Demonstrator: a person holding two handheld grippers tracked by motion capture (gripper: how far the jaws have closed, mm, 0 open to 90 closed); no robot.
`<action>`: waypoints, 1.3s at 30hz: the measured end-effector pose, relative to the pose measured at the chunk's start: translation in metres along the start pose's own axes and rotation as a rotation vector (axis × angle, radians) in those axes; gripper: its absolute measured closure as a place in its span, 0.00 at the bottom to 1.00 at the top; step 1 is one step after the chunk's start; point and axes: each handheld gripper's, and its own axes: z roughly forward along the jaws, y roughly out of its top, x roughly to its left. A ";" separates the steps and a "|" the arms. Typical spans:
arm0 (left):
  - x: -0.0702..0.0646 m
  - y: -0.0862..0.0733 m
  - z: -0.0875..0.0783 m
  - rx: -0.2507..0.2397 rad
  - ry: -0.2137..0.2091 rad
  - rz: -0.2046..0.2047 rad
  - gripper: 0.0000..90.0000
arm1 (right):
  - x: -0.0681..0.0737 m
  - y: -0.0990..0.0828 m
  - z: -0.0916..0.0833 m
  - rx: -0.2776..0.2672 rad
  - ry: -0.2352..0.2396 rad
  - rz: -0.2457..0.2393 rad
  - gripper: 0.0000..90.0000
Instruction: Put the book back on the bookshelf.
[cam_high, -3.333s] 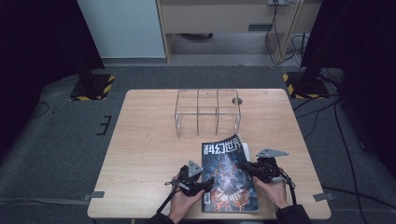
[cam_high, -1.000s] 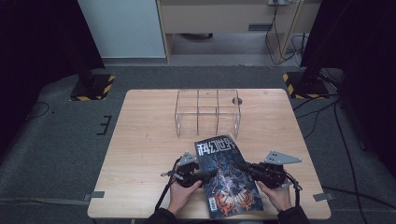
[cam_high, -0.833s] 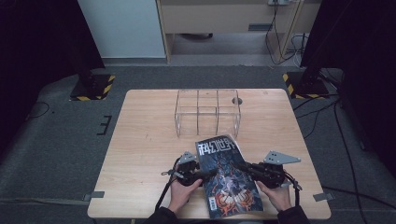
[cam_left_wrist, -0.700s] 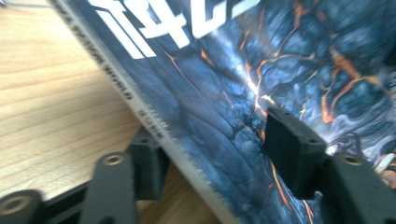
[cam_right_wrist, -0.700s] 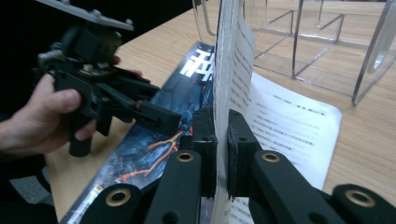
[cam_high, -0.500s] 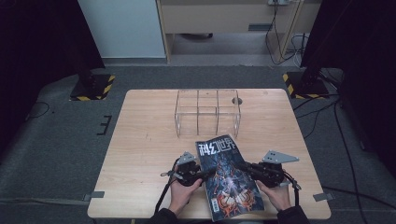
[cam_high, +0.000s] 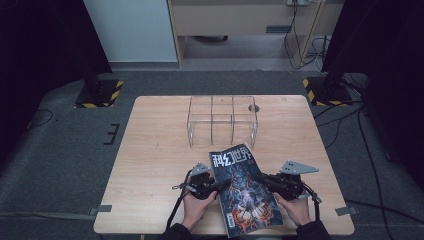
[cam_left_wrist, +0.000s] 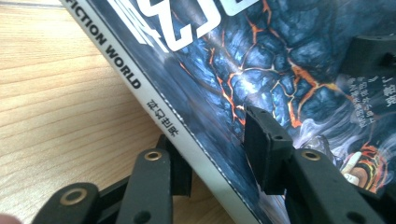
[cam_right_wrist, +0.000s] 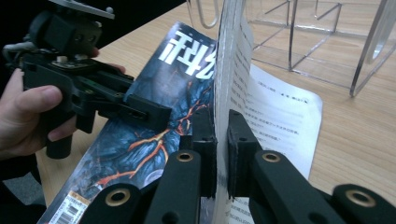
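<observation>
one glossy magazine with a dark blue and orange cover (cam_high: 243, 187), one clear acrylic rack of six compartments (cam_high: 222, 120), one pale wooden table (cam_high: 150, 165), two grippers. magazine sits at the near edge between my hands, just short of the rack; long axis runs near to far, title end toward the rack, tilted left. my right gripper (cam_right_wrist: 221, 140) is clamped tight on the cover's edge, lifting it. my left gripper (cam_left_wrist: 217, 154) has just been closing, jaws straddling the spine; cannot tell if the pads press yet.
</observation>
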 end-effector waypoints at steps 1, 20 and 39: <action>-0.002 0.001 -0.001 0.004 0.011 0.015 0.71 | 0.000 0.000 0.001 0.000 -0.005 0.005 0.94; -0.020 0.027 -0.028 -0.069 0.091 0.152 0.80 | -0.012 0.012 0.012 -0.002 -0.046 0.033 0.90; -0.036 0.050 -0.059 -0.191 0.116 0.265 0.87 | -0.008 0.041 0.018 -0.096 -0.018 0.004 0.93</action>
